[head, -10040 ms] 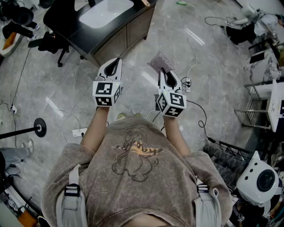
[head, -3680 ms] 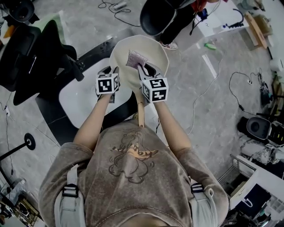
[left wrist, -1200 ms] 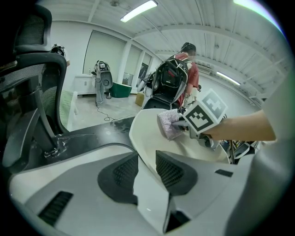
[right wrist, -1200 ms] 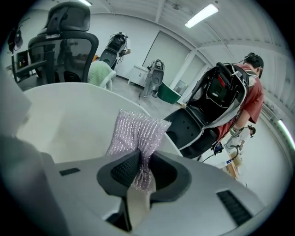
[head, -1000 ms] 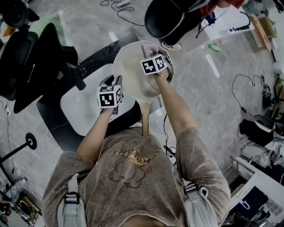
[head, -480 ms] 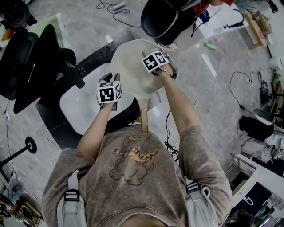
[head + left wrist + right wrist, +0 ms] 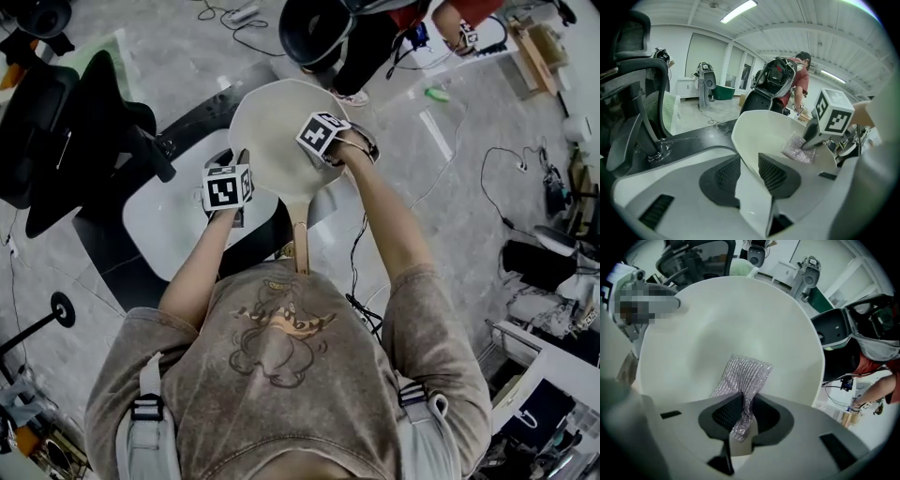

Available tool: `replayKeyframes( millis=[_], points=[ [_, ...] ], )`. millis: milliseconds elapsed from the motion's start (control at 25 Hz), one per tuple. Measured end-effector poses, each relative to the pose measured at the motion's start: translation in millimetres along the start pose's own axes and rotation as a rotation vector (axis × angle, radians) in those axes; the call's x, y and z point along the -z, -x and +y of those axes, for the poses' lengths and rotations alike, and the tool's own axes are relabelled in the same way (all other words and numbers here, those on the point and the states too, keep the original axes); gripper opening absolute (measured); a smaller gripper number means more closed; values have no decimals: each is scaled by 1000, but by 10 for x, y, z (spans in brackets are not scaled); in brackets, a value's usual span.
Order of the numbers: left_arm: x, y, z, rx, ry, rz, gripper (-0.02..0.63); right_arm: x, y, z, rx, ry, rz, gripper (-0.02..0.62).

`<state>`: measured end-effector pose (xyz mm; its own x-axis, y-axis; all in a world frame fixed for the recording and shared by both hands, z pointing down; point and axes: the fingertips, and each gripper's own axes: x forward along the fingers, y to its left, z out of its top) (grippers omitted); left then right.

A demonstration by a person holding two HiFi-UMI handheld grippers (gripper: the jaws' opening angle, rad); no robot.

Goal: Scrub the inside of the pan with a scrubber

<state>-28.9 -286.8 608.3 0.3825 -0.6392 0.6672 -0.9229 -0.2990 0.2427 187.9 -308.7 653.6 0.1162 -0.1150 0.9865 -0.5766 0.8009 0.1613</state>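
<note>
While the right gripper [image 7: 740,405] pinches a silvery mesh scrubber [image 7: 743,373], that scrubber lies against the inside of the cream round pan [image 7: 708,329].

Right jaws are almost together, squeezing one bunched end of the scrubber, the rest fanned out on the pan's inner wall. Meanwhile the left gripper [image 7: 751,171] is roughly half open but clamped on the pan's rim, one pad each side of the wall, pan tilted. From the head view its wooden handle [image 7: 300,246] points back toward the person, and it's all over a black counter with a white basin [image 7: 169,225]. There's a black mesh office chair [image 7: 66,112] off to the left, grey marbled floor [image 7: 450,122] around.
</note>
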Motion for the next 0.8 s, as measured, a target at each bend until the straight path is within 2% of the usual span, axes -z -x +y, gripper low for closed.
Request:
replayKeyframes(
  millis=[160, 400, 480, 600, 800],
  points=[
    [-4, 15, -12, -4, -1, 3, 129, 165, 78, 288, -103, 42, 78, 84],
    [-9, 11, -6, -8, -7, 4, 129, 104, 58, 647, -168, 142, 77, 83],
    [0, 10, -10, -7, -6, 6, 130, -17, 26, 867, -266, 116, 14, 83],
    [11, 9, -20, -5, -7, 11, 130, -249, 42, 1197, -447, 1, -111, 81],
    [8, 0, -23, -3, -8, 11, 129, -487, 69, 1336, -468, -2, -177, 80]
  ],
)
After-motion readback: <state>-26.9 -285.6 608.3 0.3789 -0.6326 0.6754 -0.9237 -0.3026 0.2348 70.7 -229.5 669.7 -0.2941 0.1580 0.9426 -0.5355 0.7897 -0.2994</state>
